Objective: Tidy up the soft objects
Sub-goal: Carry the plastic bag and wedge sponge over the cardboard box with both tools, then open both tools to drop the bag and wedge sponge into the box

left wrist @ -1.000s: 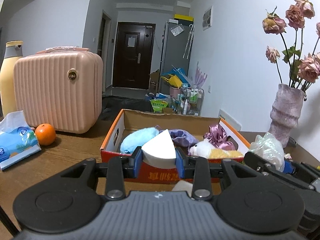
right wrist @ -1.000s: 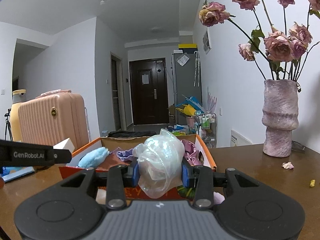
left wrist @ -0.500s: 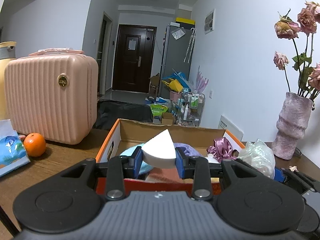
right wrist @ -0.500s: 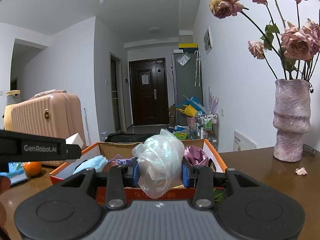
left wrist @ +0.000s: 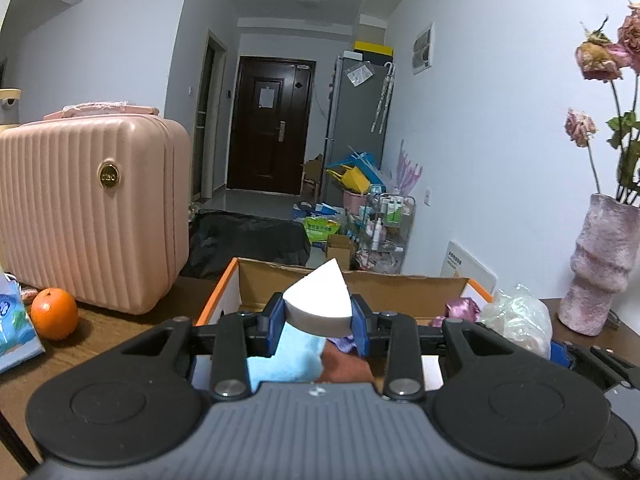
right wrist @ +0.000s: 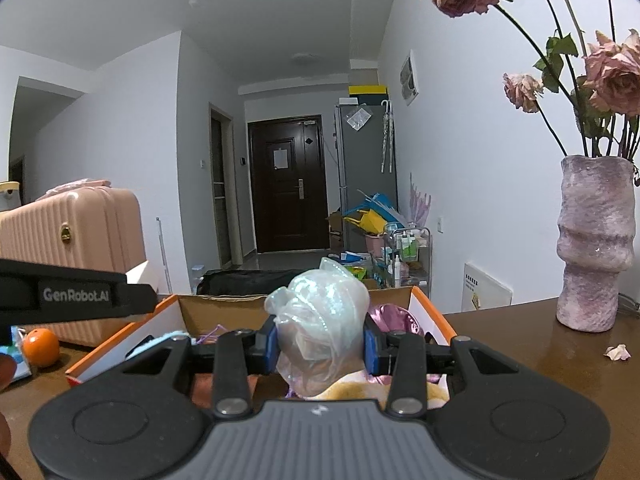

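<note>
My left gripper (left wrist: pixel 318 322) is shut on a white wedge-shaped sponge (left wrist: pixel 318 302), held above the near edge of an orange cardboard box (left wrist: pixel 218 296). A blue plush (left wrist: pixel 286 354), a brown cloth (left wrist: pixel 346 364) and a purple satin piece (left wrist: pixel 460 308) lie inside the box. My right gripper (right wrist: pixel 320 344) is shut on a crumpled clear plastic bag (right wrist: pixel 322 312), also over the box (right wrist: pixel 432 316). That bag (left wrist: pixel 516 320) shows at the right of the left wrist view, and the left gripper's black finger (right wrist: pixel 76 296) crosses the right wrist view's left side.
A pink ribbed suitcase (left wrist: pixel 88 212) stands at the left on the wooden table (left wrist: pixel 116 332), with an orange (left wrist: pixel 54 312) and a tissue pack (left wrist: pixel 12 328) beside it. A purple vase with dried roses (right wrist: pixel 596 240) stands at the right. A petal scrap (right wrist: pixel 618 352) lies near it.
Both grippers have moved forward toward the box with their loads; the box now sits directly under the fingers. The suitcase and vase have drifted outward in the views.
</note>
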A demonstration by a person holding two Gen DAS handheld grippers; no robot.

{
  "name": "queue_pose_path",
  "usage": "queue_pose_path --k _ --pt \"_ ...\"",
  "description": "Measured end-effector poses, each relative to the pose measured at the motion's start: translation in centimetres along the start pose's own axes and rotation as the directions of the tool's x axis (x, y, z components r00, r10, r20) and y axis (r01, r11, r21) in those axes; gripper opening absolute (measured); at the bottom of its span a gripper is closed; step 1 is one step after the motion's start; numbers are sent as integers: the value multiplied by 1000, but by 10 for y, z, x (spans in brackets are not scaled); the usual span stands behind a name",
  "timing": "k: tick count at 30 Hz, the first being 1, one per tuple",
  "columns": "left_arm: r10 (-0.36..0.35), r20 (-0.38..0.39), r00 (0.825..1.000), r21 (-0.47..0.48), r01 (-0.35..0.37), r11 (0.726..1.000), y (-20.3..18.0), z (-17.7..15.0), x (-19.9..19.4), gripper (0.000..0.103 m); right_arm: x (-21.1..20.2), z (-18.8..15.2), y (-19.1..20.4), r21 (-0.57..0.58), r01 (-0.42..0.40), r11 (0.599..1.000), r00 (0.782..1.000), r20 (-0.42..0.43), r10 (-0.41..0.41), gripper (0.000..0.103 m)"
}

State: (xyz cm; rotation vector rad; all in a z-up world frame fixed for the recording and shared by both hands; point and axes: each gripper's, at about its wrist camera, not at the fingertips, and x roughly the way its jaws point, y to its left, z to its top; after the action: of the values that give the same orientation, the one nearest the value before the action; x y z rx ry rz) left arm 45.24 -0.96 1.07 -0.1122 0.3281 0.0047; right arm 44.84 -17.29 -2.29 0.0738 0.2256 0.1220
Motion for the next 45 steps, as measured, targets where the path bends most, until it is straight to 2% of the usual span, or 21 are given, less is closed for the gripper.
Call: queue_pose_path --k 18,27,30,32,35,37,40,43,45 --pt "71 -1 997 3 -71 997 8 7 51 35 39 2 11 9 49 999 999 -22 -49 38" --pt "74 -15 997 1 -74 997 7 6 59 36 49 3 13 6 49 999 998 -42 -48 39" --pt "68 -26 997 -6 -68 998 9 5 60 39 51 3 12 5 50 999 997 -56 -49 44" --pt "60 -25 998 -9 -61 998 10 5 59 43 53 3 10 3 51 999 997 -65 -50 51" --pt "67 -16 998 -11 -67 998 12 4 58 57 54 3 6 15 53 999 996 -74 -51 60" --pt "74 -15 997 -19 -75 997 15 5 58 83 54 3 5 23 49 999 996 -75 -47 68" --pt "138 12 990 -18 -137 990 15 5 54 101 53 3 3 25 60 998 996 -69 -58 92" --pt "172 31 985 -36 -170 985 17 6 51 103 51 2 2 34 70 997 996 -61 -68 103" --pt "189 34 981 -40 -187 981 18 6 51 103 52 1 0 42 74 996 995 -65 -71 103"
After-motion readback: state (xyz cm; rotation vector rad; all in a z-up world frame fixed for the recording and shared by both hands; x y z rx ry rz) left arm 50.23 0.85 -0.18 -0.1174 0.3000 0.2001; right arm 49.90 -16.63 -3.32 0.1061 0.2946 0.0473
